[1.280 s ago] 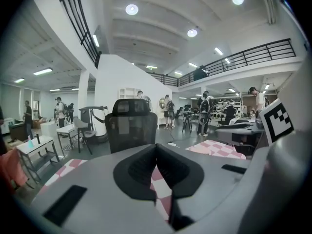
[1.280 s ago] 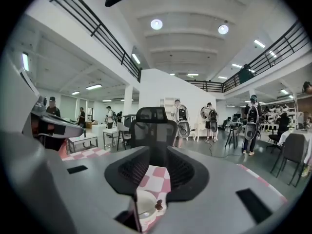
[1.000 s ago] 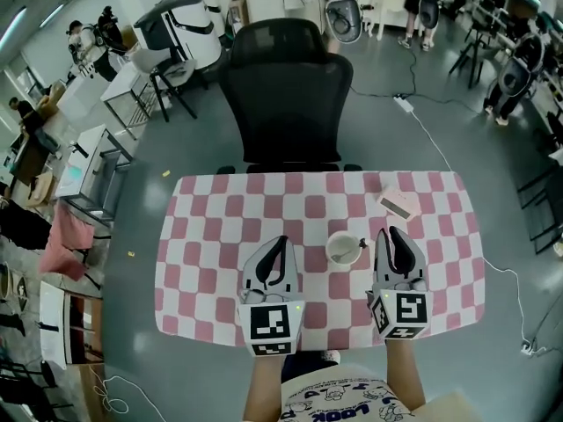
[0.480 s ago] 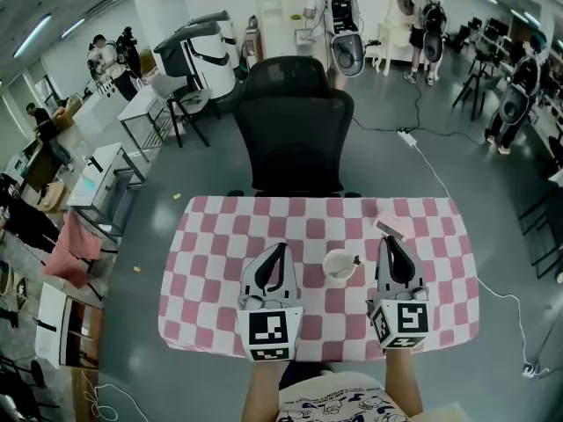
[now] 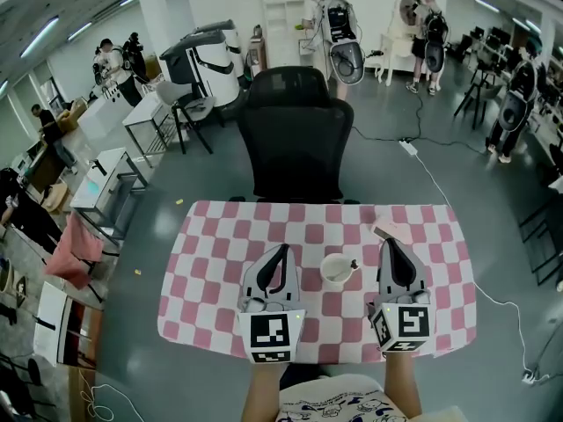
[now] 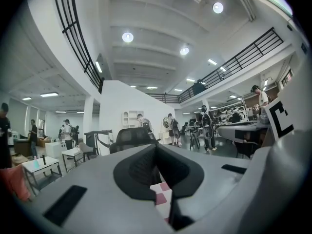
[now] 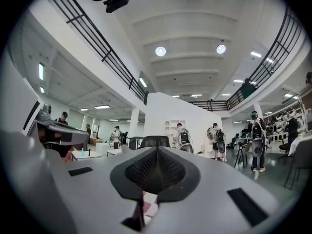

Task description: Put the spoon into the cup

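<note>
Spoon (image 5: pixel 353 264) already stands in the white cup (image 5: pixel 336 269), handle leaning over the rim on the cup's right. Task looks finished; next move calls only for keeping clear.

Left gripper (image 5: pixel 281 250) is just left of the cup, right gripper (image 5: pixel 387 244) just right of it (both pinched closed on nothing, neither touching the cup).

The checked tablecloth (image 5: pixel 211 262) lies under the cup, with a black office chair (image 5: pixel 293 130) beyond it. Nothing obstructs.
</note>
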